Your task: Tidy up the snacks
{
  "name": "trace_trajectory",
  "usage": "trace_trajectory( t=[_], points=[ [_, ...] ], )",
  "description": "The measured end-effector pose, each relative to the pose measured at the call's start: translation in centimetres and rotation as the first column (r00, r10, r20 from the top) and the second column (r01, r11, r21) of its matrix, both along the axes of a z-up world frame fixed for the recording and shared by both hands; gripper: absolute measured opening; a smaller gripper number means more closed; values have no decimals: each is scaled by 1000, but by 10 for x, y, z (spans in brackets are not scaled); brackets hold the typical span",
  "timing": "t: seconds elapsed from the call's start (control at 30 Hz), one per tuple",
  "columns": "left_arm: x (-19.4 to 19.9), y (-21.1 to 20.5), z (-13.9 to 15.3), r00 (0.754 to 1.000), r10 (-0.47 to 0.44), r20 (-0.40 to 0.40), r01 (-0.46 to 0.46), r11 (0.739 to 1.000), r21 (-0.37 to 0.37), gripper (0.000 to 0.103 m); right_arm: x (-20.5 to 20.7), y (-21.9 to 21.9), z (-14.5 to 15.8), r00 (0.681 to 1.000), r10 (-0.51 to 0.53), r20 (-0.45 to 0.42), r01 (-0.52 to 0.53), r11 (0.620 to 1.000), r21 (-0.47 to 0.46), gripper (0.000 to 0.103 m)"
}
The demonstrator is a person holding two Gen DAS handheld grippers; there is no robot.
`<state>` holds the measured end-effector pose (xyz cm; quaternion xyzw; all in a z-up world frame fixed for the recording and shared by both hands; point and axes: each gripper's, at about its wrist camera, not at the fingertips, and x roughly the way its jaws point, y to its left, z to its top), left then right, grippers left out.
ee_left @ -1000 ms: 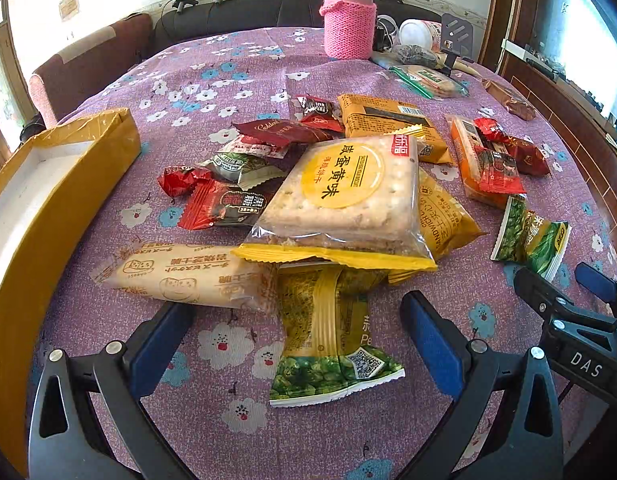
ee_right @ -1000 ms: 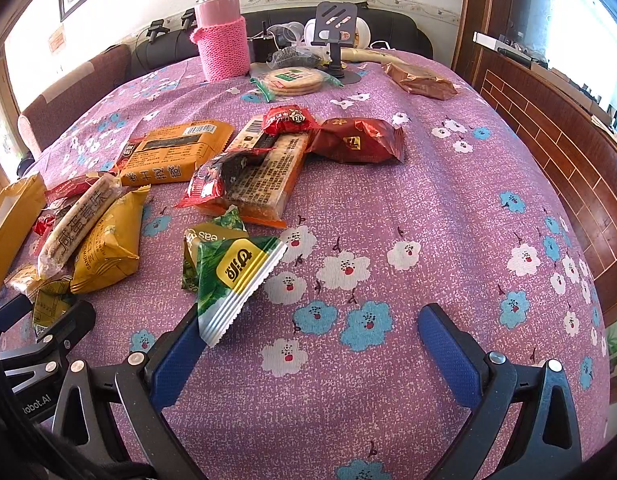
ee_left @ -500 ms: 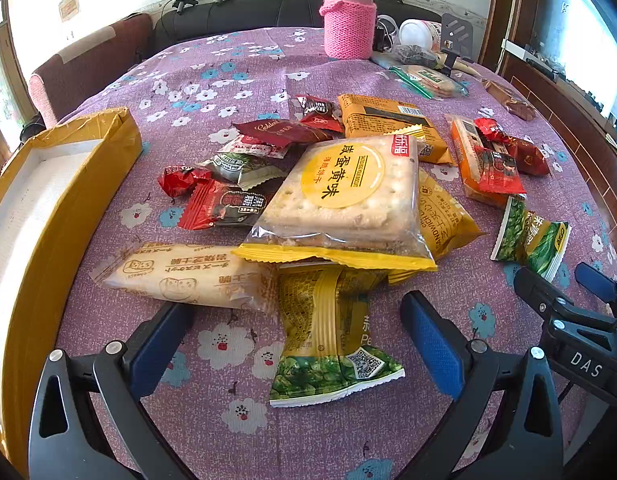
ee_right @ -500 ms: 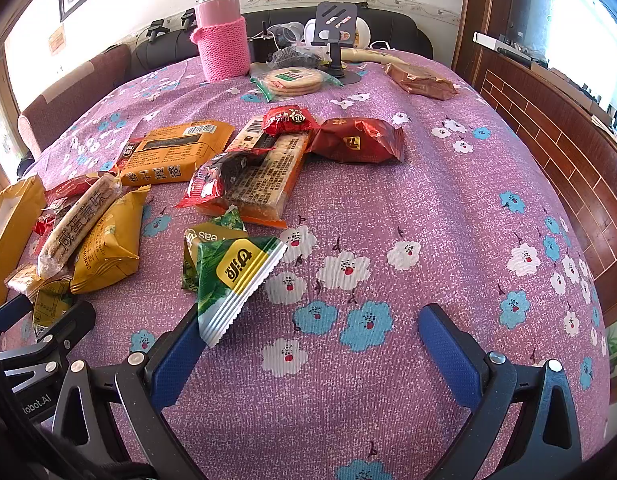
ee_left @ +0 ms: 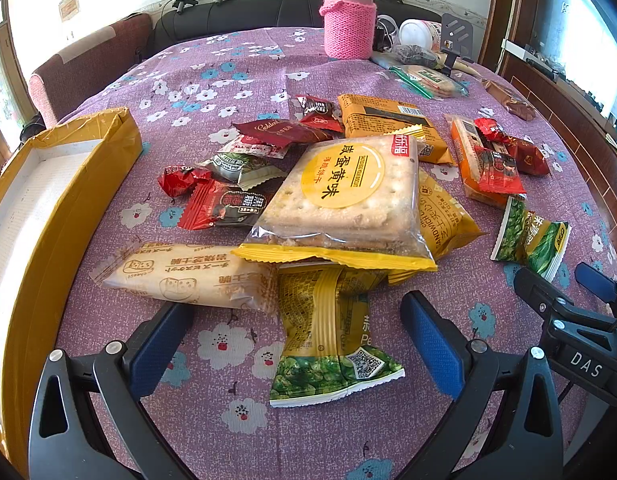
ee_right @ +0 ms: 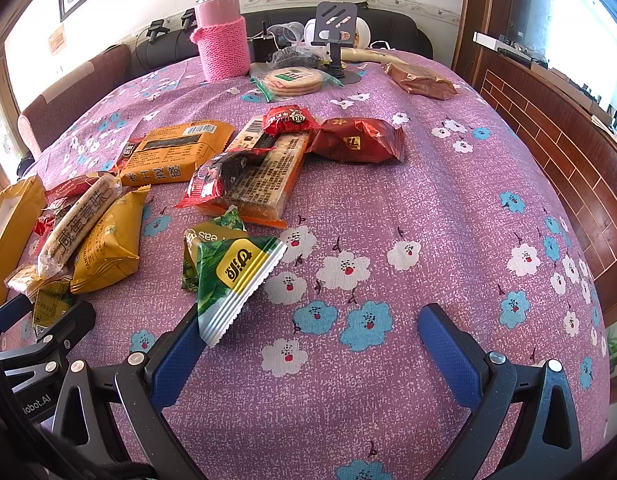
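Note:
Many snack packets lie on the purple flowered tablecloth (ee_left: 244, 72). My left gripper (ee_left: 298, 316) is open, its blue fingers either side of a green pea packet (ee_left: 328, 344). Just beyond lie a square cracker pack with a yellow label (ee_left: 340, 192) and a long beige biscuit pack (ee_left: 180, 276). A yellow box (ee_left: 68, 200) with a white inside stands at the left. My right gripper (ee_right: 310, 322) is open over bare cloth. A green and yellow packet (ee_right: 228, 276) leans against its left finger (ee_right: 180, 356). An orange biscuit pack (ee_right: 264, 176) and red packets lie further off.
A pink thermos in a knitted sleeve (ee_right: 222, 40), a phone stand (ee_right: 334, 28), round crackers (ee_right: 294, 80) and a brown packet (ee_right: 424, 80) sit at the far end. The table's edge curves down on the right beside a wooden panel (ee_right: 548, 140). Chairs stand behind.
The yellow box at the left has shifted slightly and shows more of its white inside. Both grippers and the snacks have stayed where they were.

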<state>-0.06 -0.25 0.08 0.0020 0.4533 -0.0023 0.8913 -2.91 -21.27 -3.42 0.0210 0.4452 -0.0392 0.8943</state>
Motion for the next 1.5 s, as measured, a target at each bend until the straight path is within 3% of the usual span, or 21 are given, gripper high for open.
trace_trajectory(
  t=[1.5],
  points=[
    [0, 0, 1, 1000, 0, -1, 0, 1000, -1, 103, 1, 1, -1, 1000, -1, 0, 1, 1000, 1, 103]
  ],
)
